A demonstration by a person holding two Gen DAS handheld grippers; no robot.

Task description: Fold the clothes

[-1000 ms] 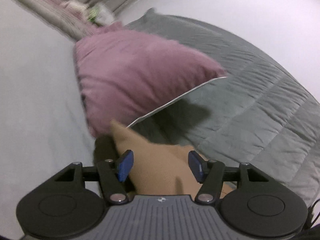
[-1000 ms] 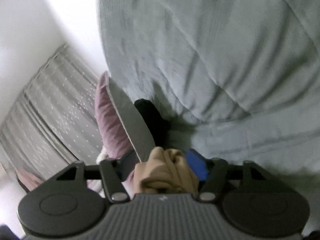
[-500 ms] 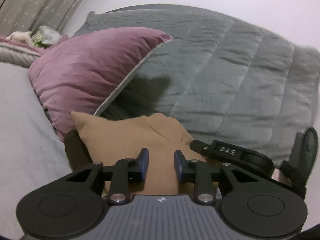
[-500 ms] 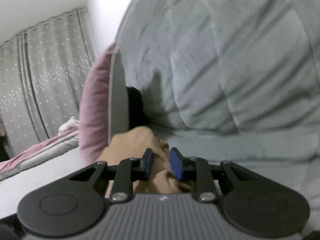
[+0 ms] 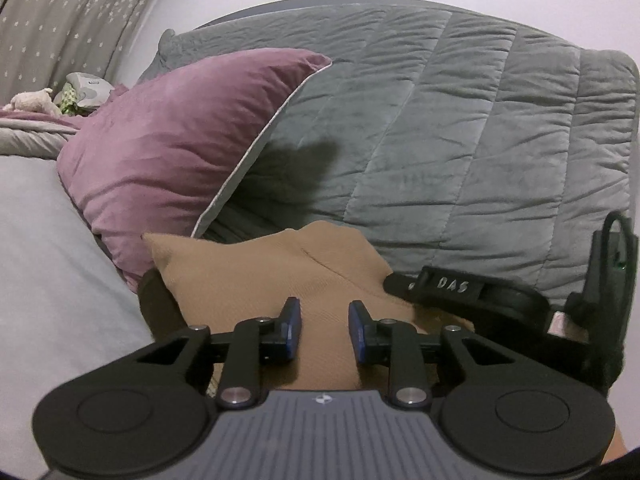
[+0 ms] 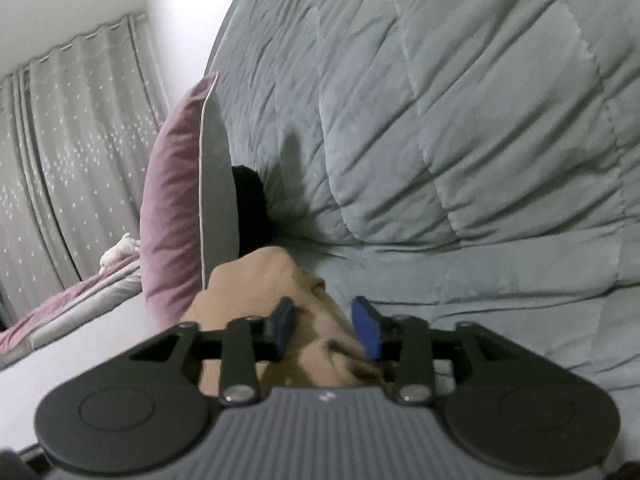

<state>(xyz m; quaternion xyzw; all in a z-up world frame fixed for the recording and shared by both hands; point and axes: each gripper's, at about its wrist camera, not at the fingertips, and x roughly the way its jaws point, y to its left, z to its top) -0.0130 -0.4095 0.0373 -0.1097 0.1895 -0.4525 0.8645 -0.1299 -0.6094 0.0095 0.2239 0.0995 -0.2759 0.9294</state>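
A: Status? Risk?

B: Tan garment [image 5: 256,280] lies bunched on the bed at the quilt's [image 5: 460,128] foot, beside the purple pillow [image 5: 180,140]. Left gripper [image 5: 324,330] and right gripper [image 6: 326,330]: jaws parted, holding nothing. Closing on one layer would drag the bundle apart.

A: View difference?

B: Only the left shows the flat corner; the right shows crumpled folds.

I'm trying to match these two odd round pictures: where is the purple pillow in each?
Left wrist view: the purple pillow fills the upper left, leaning on the grey quilt, behind the tan garment.
Right wrist view: the purple pillow stands edge-on at centre left, above the tan garment.
Shared landmark: the star-dotted curtain, at left in both.
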